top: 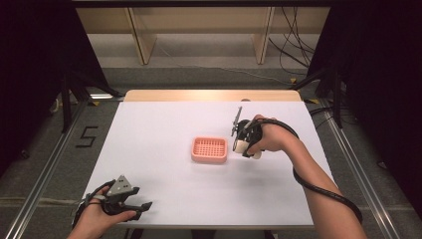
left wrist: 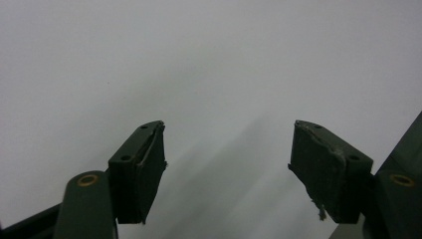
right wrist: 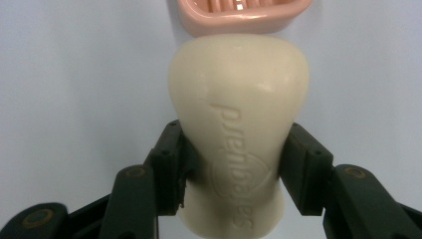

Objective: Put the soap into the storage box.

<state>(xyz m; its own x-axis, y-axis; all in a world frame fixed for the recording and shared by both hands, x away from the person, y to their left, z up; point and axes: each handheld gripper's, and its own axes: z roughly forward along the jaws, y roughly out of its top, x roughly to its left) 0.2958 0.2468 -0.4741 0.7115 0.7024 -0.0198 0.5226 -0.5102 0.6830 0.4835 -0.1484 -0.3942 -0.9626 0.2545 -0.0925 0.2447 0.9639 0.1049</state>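
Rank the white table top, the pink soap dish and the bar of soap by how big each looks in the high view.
1. White table top, by far the largest.
2. Pink soap dish.
3. Bar of soap, smallest as seen, though the right gripper and the hand cover part of it, so its full outline is unsure.

The soap bar has the word "Safeguard" pressed into it. The floor shows a black "5".

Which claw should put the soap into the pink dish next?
Right. The right claw is already shut on the soap bar, just beside the pink soap dish. The left claw is open, holding nothing, at the near left table edge.
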